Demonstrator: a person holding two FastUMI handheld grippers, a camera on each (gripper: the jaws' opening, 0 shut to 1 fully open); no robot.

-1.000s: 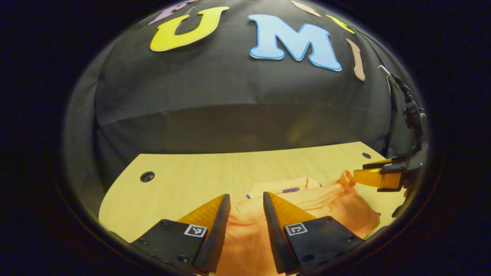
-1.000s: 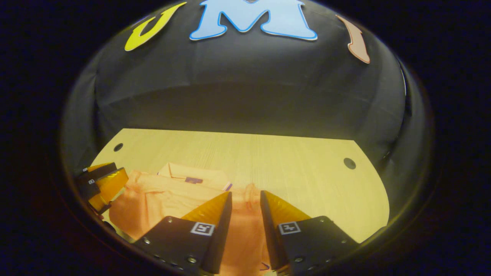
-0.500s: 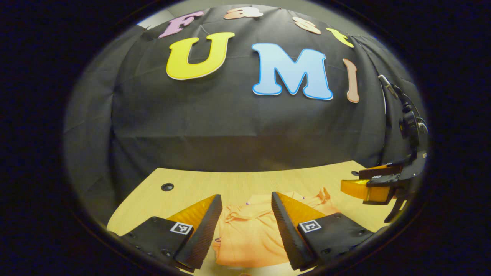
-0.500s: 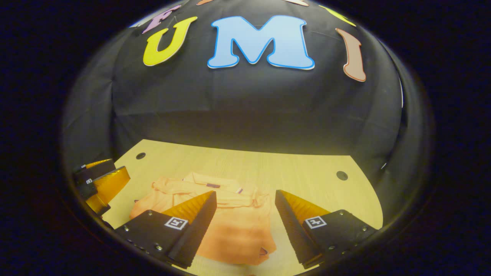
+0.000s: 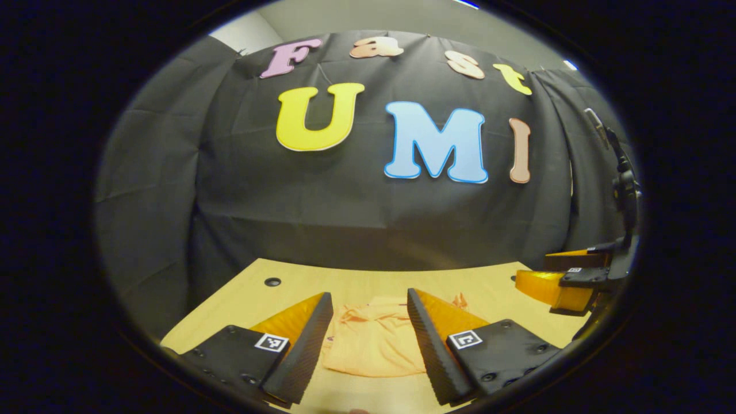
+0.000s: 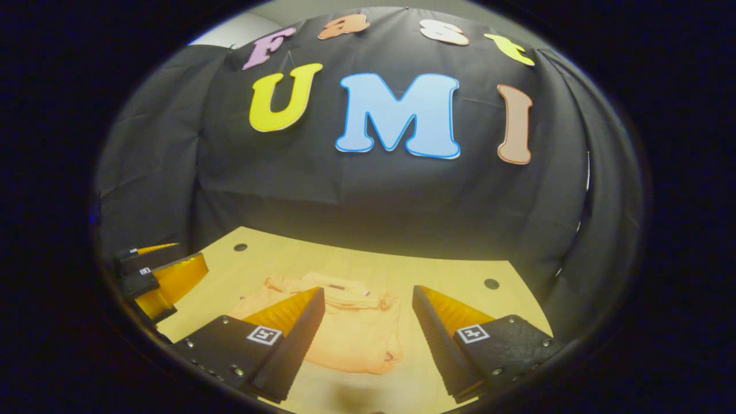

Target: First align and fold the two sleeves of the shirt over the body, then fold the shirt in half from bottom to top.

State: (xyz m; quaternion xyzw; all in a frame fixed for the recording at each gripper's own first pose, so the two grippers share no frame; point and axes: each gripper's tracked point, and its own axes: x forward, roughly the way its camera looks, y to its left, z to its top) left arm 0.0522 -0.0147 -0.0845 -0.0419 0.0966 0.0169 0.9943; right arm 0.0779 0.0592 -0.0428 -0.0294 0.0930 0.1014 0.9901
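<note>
My left gripper [image 5: 368, 333] sits at the bottom of the left gripper view with its 2 fingers [image 5: 299, 351] spread wide apart and nothing between them but air. Through that gap, in the lower middle of the frame, I see the orange shirt [image 5: 374, 345] lying folded into a compact bundle on the light wooden table [image 5: 241, 310]. Neither finger touches the cloth; the shirt lies beyond the tips, down on the tabletop. A small dark hole in the table [image 5: 272, 282] shows at the lower left, near the far edge where the wood meets the black cloth wall [image 5: 345, 218].

At the right edge of the same view my right gripper [image 5: 566, 279] hangs above the table, well apart from the shirt.

In the right gripper view, my right gripper [image 6: 368, 333] is at the bottom centre, its 2 fingers also held wide apart and empty. The shirt [image 6: 351, 333] lies in the lower middle of the frame, its collar end toward the wall and a rumpled ridge of fabric across the top. The near edge of the bundle looks fairly straight. The table [image 6: 460, 282] has 2 holes visible here, 1 at the lower left and 1 at the lower right. My left gripper [image 6: 158, 279] shows at the lower left edge, off to the side of the shirt and clear of it
</note>
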